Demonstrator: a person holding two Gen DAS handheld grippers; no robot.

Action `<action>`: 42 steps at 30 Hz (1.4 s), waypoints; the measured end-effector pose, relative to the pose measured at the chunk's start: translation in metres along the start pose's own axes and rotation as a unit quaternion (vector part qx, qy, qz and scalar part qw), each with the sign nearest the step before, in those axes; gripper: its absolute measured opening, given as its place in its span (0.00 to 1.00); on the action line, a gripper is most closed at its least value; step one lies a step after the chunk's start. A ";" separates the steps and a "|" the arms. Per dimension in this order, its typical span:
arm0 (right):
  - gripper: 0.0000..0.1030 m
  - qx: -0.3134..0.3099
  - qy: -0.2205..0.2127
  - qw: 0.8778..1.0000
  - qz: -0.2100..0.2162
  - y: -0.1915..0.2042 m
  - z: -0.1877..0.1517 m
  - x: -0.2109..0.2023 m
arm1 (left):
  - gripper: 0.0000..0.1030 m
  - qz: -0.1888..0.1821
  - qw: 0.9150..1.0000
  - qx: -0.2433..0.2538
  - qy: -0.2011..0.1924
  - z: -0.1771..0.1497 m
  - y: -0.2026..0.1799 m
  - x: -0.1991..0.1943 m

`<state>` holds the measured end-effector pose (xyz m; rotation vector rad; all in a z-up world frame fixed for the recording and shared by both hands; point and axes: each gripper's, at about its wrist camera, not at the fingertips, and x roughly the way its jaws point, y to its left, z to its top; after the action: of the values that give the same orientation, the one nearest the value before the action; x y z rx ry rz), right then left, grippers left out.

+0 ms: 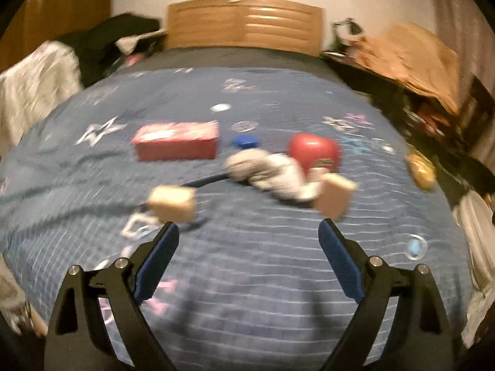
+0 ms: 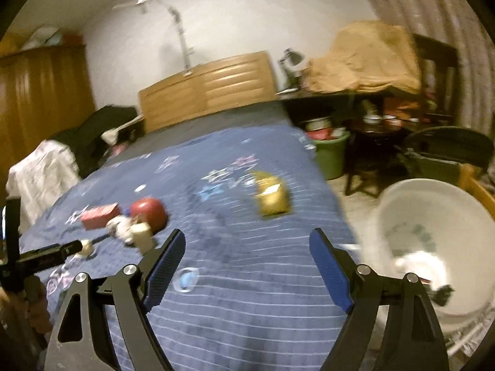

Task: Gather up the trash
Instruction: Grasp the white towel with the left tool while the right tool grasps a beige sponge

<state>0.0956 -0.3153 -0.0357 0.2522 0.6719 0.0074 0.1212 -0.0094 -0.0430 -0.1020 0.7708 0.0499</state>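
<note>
Trash lies on a blue quilted bed (image 1: 247, 278). A red box (image 1: 176, 142), a blue cap (image 1: 244, 141), a red round object (image 1: 312, 151), crumpled pale paper (image 1: 266, 173) and two tan blocks (image 1: 173, 204) sit ahead of my left gripper (image 1: 249, 225), which is open with nothing between its pads. A yellow packet (image 2: 272, 198) lies ahead of my right gripper (image 2: 247, 233), also open and holding nothing. A clear round lid (image 2: 185, 278) rests by its left finger. Beside the bed on the right, a white bin (image 2: 433, 241) holds some scraps.
The wooden headboard (image 2: 204, 89) stands at the far end. Clothes (image 1: 37, 83) are piled left of the bed. A green bucket (image 2: 331, 154), a dark desk and a chair (image 2: 448, 148) crowd the right side. A black cord (image 1: 204, 181) runs across the quilt.
</note>
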 end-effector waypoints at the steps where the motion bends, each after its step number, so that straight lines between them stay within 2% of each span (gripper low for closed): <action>1: 0.80 -0.008 0.009 1.000 0.012 0.012 0.000 0.009 | 0.85 0.003 1.000 -0.008 0.002 0.001 0.007 0.001; 4: 0.80 -0.024 0.042 0.998 0.048 0.040 -0.003 0.038 | 0.85 0.006 0.999 -0.037 0.003 0.004 0.029 0.003; 5: 0.80 -0.030 0.062 0.995 0.073 0.056 -0.004 0.054 | 0.85 0.005 0.999 -0.042 0.000 0.005 0.033 0.002; 9: 0.68 -0.070 0.110 0.984 0.118 0.105 -0.009 0.103 | 0.85 0.007 0.999 -0.044 -0.009 0.004 0.042 -0.002; 11: 0.66 -0.092 0.130 0.978 0.135 0.128 -0.011 0.128 | 0.85 0.006 0.999 -0.053 -0.008 0.002 0.050 -0.001; 15: 0.63 -0.131 0.166 0.968 0.136 0.160 -0.013 0.176 | 0.85 0.006 0.997 -0.075 -0.003 0.002 0.066 0.002; 17: 0.58 -0.135 0.184 0.963 0.141 0.166 -0.014 0.193 | 0.85 0.004 0.996 -0.086 0.000 0.003 0.072 0.002; 18: 0.49 -0.132 0.193 0.961 0.146 0.167 -0.016 0.200 | 0.85 0.002 0.996 -0.088 0.000 0.003 0.072 0.002; 19: 0.35 -0.127 0.202 0.959 0.151 0.168 -0.017 0.205 | 0.85 -0.001 0.996 -0.090 0.001 0.004 0.071 0.003; 22: 0.30 -0.117 0.196 0.961 0.159 0.161 -0.017 0.200 | 0.85 -0.016 0.996 -0.084 0.005 0.006 0.060 0.005; 26: 0.30 -0.104 0.175 0.965 0.166 0.146 -0.019 0.160 | 0.85 -0.052 0.997 -0.057 0.007 0.012 0.025 0.006; 30: 0.29 -0.044 0.168 0.972 0.159 0.104 -0.028 0.113 | 0.85 -0.066 0.998 -0.018 0.011 0.019 -0.019 0.026; 33: 0.29 0.011 0.164 0.974 0.158 0.073 -0.036 0.087 | 0.85 -0.051 0.998 -0.004 0.030 0.022 -0.043 0.054; 36: 0.29 0.031 0.161 0.974 0.153 0.057 -0.043 0.069 | 0.74 -0.032 0.998 -0.011 0.056 0.030 -0.057 0.089; 37: 0.29 0.035 0.160 0.975 0.150 0.053 -0.044 0.065 | 0.63 -0.035 0.997 -0.019 0.071 0.032 -0.059 0.102; 38: 0.30 0.037 0.158 0.976 0.148 0.050 -0.044 0.063 | 0.45 -0.038 0.995 -0.026 0.089 0.032 -0.059 0.115; 39: 0.30 0.041 0.155 0.976 0.145 0.046 -0.044 0.060 | 0.37 -0.043 0.993 -0.031 0.102 0.031 -0.058 0.122; 41: 0.30 0.047 0.151 0.977 0.143 0.041 -0.044 0.056 | 0.24 -0.057 0.993 -0.042 0.097 0.029 -0.052 0.121; 42: 0.30 0.048 0.149 0.977 0.142 0.039 -0.043 0.055 | 0.23 -0.075 0.991 -0.044 0.098 0.028 -0.050 0.116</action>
<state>0.1151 -0.2630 -0.0930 0.4450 0.9307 0.2922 0.2278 -0.0555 -0.0998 -0.2512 0.9562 -0.0705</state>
